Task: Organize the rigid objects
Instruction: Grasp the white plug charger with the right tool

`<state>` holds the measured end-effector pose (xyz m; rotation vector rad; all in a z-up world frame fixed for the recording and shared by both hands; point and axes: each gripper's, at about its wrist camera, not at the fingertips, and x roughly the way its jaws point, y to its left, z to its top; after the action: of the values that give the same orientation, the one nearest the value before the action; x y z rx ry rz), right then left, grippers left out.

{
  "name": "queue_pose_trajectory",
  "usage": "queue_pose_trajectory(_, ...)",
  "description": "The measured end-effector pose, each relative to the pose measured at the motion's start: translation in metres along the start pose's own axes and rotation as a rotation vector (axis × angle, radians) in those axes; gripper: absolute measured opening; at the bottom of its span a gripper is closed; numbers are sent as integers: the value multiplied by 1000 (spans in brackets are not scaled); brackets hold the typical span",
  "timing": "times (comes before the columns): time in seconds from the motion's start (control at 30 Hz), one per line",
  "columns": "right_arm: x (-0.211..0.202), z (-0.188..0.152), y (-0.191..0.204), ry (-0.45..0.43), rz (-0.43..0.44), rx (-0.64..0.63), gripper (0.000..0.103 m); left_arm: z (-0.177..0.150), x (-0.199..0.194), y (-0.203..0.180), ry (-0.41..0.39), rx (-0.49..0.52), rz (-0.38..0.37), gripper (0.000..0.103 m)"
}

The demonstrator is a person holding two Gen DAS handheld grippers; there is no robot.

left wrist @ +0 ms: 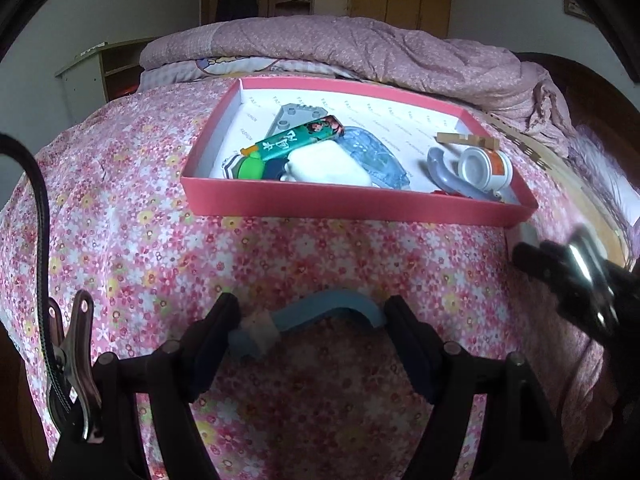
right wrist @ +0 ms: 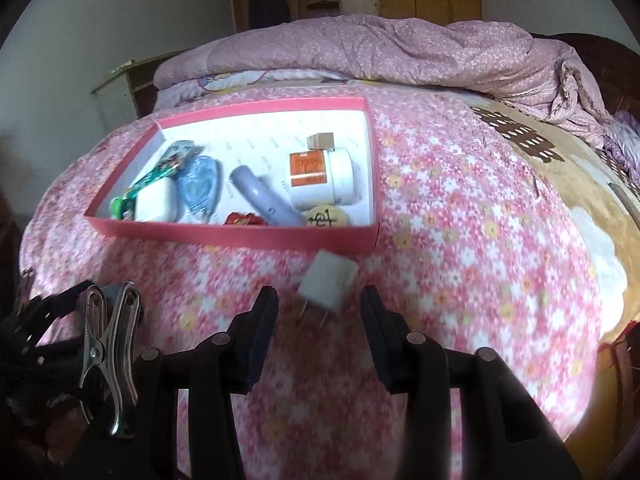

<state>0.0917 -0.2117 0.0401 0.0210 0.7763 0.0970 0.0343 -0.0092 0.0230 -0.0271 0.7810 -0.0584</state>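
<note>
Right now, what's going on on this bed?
A person with a gripper in each hand is tidying small objects into a red box on the flowered bedspread. The left gripper is shut on a blue bracket, short of the box. The right gripper is open around a white plug that lies on the bedspread just in front of the box. A jar, a green tube and other bits are already inside.

Both wrist views look down, near, at one shared pink tray (left wrist: 352, 202).
</note>
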Motion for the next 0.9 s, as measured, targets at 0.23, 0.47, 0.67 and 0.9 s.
queue_pose_trajectory(0.23,15,-5,2,5,-17,-10,44,0,1,-1,-10,16,2,79)
queue_pose_trajectory(0.47,15,-6,-6,-12,-2,51,40,0,0,0,-12,14,0,79)
queue_pose_trajectory(0.67,12,-8,-15,-18,24,64,29,1,-2,1,-27,1,-32,79)
queue_pose_trajectory(0.9,1,-17,-9,-15,53,11,29,6,-17,1,-101,29,-45,79)
